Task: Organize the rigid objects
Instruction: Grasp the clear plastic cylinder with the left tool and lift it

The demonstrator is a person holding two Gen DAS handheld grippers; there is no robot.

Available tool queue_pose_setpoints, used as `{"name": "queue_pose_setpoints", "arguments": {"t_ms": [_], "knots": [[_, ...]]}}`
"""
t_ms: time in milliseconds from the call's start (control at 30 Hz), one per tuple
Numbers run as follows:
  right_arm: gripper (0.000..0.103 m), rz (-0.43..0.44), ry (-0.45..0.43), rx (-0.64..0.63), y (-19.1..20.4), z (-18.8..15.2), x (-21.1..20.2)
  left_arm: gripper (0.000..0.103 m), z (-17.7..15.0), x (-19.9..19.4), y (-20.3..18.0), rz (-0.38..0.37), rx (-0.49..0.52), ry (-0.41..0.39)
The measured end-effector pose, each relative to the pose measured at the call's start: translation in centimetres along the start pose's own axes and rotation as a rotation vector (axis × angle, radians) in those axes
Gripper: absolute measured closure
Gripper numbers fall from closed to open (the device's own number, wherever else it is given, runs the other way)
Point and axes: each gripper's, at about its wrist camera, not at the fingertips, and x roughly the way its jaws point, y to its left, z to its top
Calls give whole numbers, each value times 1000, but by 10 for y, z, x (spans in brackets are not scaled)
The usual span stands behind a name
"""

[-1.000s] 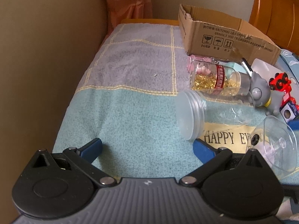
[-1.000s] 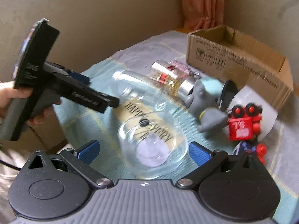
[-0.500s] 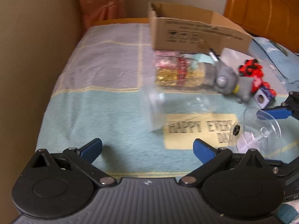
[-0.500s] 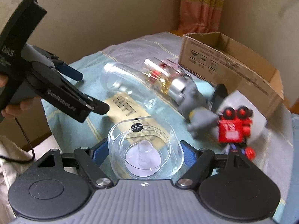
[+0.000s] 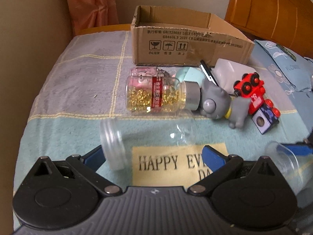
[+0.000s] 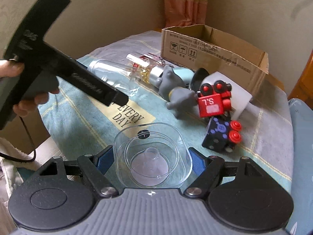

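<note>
At lower centre, the right gripper (image 6: 150,156) clamps a clear plastic cup (image 6: 151,159); the left gripper (image 5: 151,155) gapes wide around an empty clear jar (image 5: 140,139).

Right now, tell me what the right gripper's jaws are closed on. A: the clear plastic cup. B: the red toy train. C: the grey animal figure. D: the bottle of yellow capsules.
A: the right gripper has the clear plastic cup pinched between its blue pads, mouth toward the camera.
</note>
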Motion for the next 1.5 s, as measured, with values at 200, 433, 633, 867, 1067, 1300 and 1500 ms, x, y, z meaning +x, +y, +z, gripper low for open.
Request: {"name": "queue_pose_setpoints", "arguments": {"t_ms": [200, 433, 633, 867, 1067, 1300, 1500], "knots": [[20, -32, -6, 25, -7, -3, -2, 1, 9, 12, -3, 47, -33, 3], [19, -46, -3, 28, -11, -3, -1, 1, 1, 5, 14, 130, -25, -5], [19, -62, 6, 21, -9, -1, 4, 1, -5, 10, 19, 141, -75, -25], [19, -70, 18, 7, -8, 0, 7, 1, -3, 12, 10, 148, -54, -52], [16, -76, 43, -31, -7, 0, 11, 1, -3, 4, 9, 159, -36, -72], [16, -58, 52, -52, -4, 2, 11, 3, -1, -1, 7, 153, -2, -74], [19, -67, 80, -46, -4, 4, 14, 9, 0, -1, 7, 165, 24, -78]]}}
